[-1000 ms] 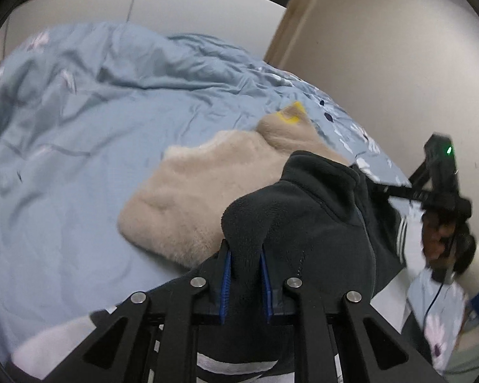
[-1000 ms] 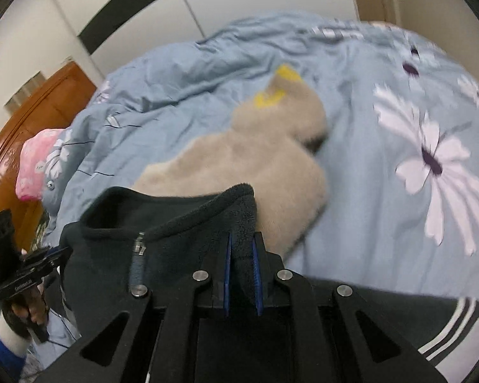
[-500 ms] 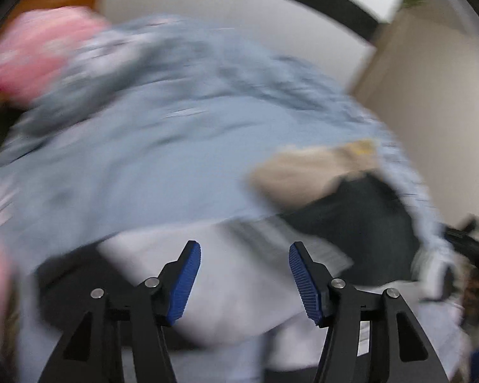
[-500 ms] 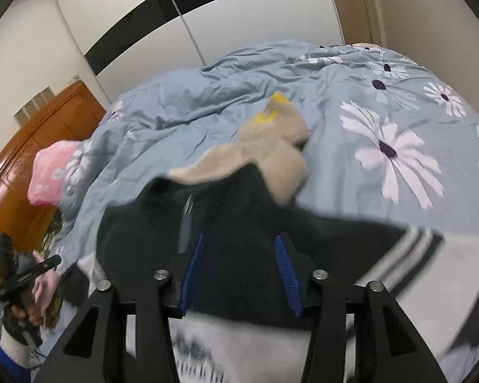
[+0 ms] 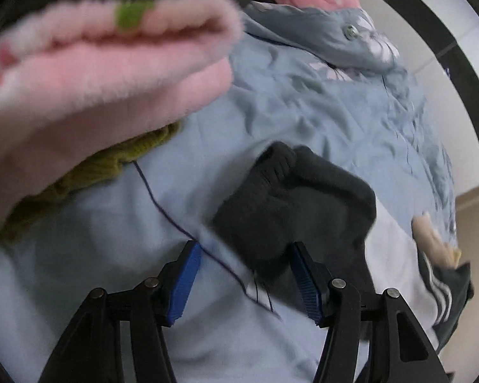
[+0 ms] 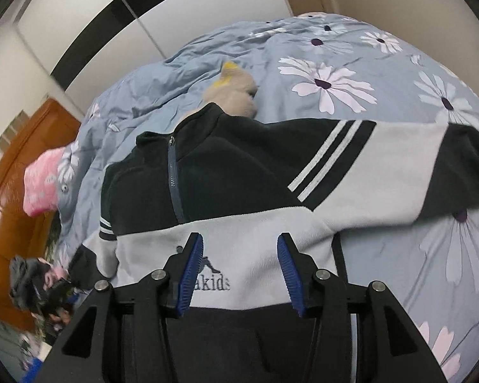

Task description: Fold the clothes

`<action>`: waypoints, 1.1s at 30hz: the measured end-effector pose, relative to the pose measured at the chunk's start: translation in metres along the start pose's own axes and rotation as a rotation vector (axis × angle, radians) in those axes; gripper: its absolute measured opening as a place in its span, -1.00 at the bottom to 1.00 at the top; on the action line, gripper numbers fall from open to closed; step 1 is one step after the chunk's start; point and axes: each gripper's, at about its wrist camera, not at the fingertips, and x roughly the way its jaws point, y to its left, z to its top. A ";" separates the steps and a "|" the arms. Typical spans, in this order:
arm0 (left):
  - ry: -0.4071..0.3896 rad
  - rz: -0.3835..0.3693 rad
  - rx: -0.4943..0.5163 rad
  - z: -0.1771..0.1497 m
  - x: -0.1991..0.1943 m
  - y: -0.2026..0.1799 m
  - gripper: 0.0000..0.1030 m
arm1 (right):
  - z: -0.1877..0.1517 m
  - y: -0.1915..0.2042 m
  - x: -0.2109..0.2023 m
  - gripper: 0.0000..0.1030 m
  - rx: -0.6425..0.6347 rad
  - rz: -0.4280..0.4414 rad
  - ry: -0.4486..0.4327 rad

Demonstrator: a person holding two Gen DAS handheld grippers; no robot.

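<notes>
Fleece pullover (image 6: 239,166), dark with a pale grey chest panel and white double stripes on the sleeves, lies spread face-up on the bed (image 6: 383,73), collar toward twelve o'clock in the right wrist view. At nine o'clock in that view a pink cushion (image 6: 43,185) sits by the wooden headboard (image 6: 19,159). Toward eight o'clock the other handheld unit is a dark blur in a person's hand. At the centre the pullover's zip runs down from the collar to the grey panel, where embroidered lettering shows. Right gripper (image 6: 239,271) hovers at six o'clock over that panel, its blue pads standing apart with nothing pinched between them. Behind the collar at twelve o'clock a beige fluffy garment (image 6: 236,95) lies partly under the pullover. From one to four o'clock the blue quilt shows white daisy prints, with the pullover's right sleeve stretched across it toward three o'clock.

In the left wrist view, a folded pink fluffy garment (image 5: 89,73) fills nine to eleven o'clock, lying on an olive knitted piece (image 5: 89,166). Left gripper (image 5: 244,281) sits at six o'clock, its jaws opening; the dark sleeve cuff (image 5: 287,201) lies on the quilt just ahead of and partly between the pads, not clamped. At four o'clock the striped shoulder and a corner of the beige garment appear.
</notes>
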 end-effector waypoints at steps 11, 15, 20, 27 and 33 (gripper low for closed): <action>-0.122 -0.019 0.053 0.013 -0.011 -0.025 -0.58 | -0.014 0.021 -0.008 -0.03 -0.029 -0.007 0.018; -0.250 0.085 0.182 0.030 -0.045 -0.052 -0.61 | -0.016 0.016 -0.012 -0.03 -0.019 -0.004 0.014; -0.330 0.118 0.306 0.052 -0.077 -0.087 -0.61 | -0.021 -0.002 -0.016 -0.03 0.023 0.013 0.004; -0.474 -0.100 0.571 0.020 -0.156 -0.208 -0.61 | -0.027 -0.033 -0.020 -0.03 0.095 0.060 -0.031; -0.473 -0.357 0.857 -0.067 -0.200 -0.336 -0.62 | -0.032 -0.064 -0.019 -0.03 0.147 0.088 -0.055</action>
